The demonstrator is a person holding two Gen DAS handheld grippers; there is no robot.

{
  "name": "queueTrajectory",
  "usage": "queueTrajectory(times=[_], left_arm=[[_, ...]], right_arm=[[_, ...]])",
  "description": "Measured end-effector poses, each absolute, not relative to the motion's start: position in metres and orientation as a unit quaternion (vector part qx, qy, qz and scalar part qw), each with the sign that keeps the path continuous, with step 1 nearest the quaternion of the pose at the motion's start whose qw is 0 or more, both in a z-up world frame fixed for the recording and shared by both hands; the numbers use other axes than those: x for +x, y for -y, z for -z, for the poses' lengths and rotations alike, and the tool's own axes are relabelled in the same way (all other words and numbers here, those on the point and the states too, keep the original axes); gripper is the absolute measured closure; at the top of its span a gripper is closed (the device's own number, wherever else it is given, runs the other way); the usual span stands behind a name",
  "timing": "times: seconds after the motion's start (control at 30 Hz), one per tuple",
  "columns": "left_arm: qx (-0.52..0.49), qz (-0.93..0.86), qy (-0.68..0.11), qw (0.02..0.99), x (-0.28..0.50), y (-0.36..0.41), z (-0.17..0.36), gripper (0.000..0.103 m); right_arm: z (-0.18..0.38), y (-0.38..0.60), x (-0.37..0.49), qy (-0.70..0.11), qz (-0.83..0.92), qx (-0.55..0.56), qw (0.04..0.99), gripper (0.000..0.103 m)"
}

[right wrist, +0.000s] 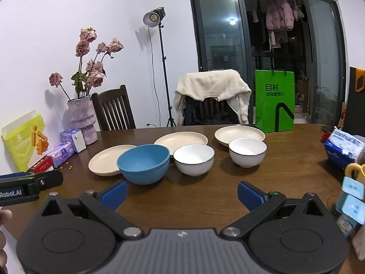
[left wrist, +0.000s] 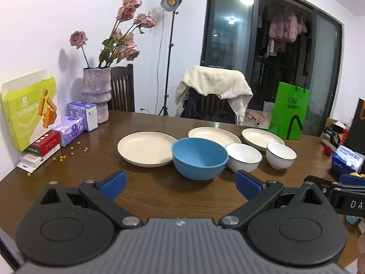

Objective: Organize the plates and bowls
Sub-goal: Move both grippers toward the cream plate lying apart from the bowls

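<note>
On the brown wooden table point(left wrist: 159, 194) point(right wrist: 285, 171) lie three cream plates: a left plate point(left wrist: 146, 148) point(right wrist: 105, 159), a middle plate point(left wrist: 213, 134) point(right wrist: 181, 139) and a right plate point(left wrist: 262, 137) point(right wrist: 238, 133). In front of them stand a blue bowl point(left wrist: 199, 157) point(right wrist: 143, 163) and two white bowls with dark rims point(left wrist: 244, 156) point(right wrist: 194, 158), point(left wrist: 280, 155) point(right wrist: 247, 151). My left gripper point(left wrist: 181, 186) hovers open just before the blue bowl. My right gripper point(right wrist: 182, 193) is open too, short of the bowls. Both hold nothing.
A vase of pink roses point(left wrist: 97, 93) point(right wrist: 83, 118), tissue packs point(left wrist: 71, 129) and boxes point(left wrist: 29, 109) crowd the left side. A green paper bag point(left wrist: 289, 111) point(right wrist: 273, 100) stands at the back right. Two chairs point(left wrist: 212, 96) point(right wrist: 114, 109) stand behind the table. Packets and a yellow mug point(right wrist: 354, 173) sit at the right.
</note>
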State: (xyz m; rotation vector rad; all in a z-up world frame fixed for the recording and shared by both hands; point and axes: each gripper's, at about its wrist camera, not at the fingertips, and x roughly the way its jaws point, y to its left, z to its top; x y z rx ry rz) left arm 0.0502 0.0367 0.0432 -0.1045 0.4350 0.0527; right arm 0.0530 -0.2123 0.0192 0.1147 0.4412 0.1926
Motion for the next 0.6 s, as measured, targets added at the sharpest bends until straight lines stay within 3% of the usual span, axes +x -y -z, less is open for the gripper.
queueTrajectory(times=[0.6], left_arm=[[-0.073,-0.062,-0.222,0.970,0.113,-0.069,-0.049,0.000]], right_arm=[[-0.026,0.189,0.132,-0.219,-0.103,0.060,0.968,0.000]])
